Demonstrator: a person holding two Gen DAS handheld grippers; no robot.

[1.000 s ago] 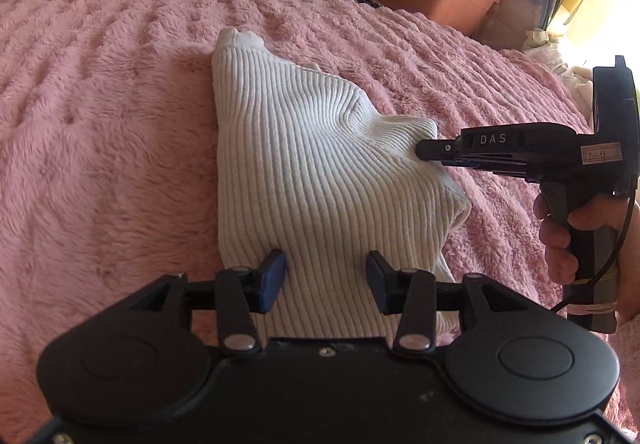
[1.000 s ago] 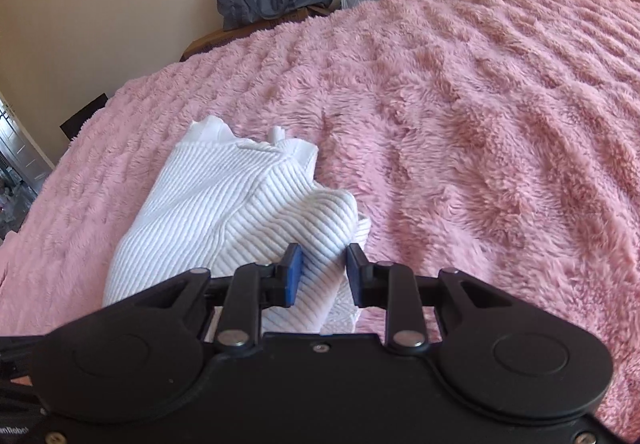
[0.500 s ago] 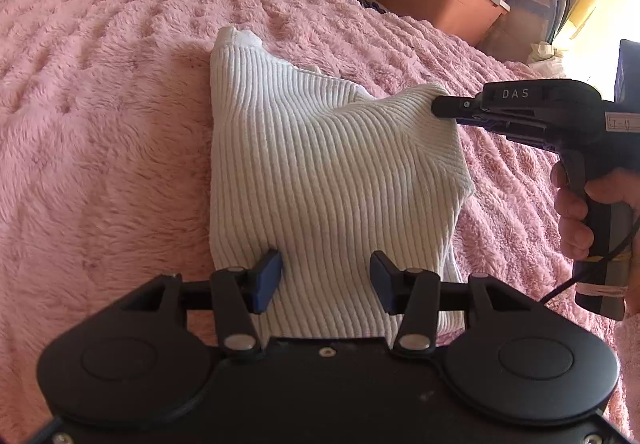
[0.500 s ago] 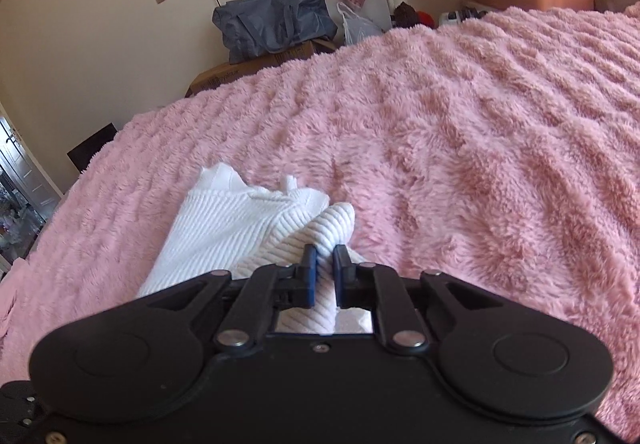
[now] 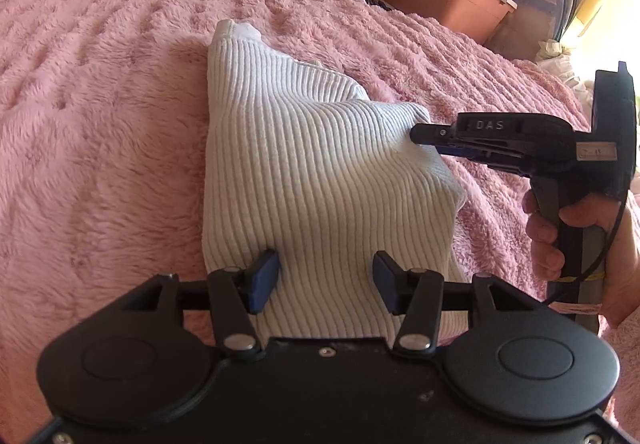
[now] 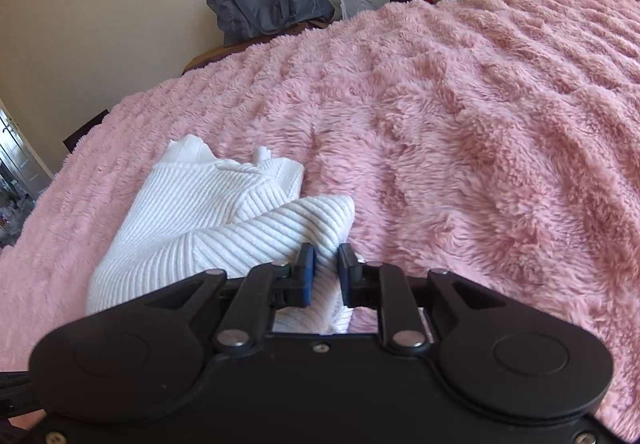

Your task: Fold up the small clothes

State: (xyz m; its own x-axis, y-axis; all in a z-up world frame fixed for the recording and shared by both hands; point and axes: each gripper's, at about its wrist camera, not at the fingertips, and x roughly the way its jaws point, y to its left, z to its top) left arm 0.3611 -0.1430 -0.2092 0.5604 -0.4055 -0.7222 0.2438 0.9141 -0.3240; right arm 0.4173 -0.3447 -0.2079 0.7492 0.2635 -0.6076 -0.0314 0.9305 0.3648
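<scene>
My right gripper [image 6: 325, 258] had just reopened narrowly, loosening the white knit [image 5: 320, 183]; left gripper [image 5: 326, 276] widened, empty.

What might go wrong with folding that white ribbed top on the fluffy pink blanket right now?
1. The right tool has just been opening, with only a corner of the white ribbed top between its pads; the raised fold may flop back crooked.
2. The left tool is open over the near hem, pinning nothing, so the top may slide.
3. The pink blanket is shaggy and may snag the knit.
</scene>
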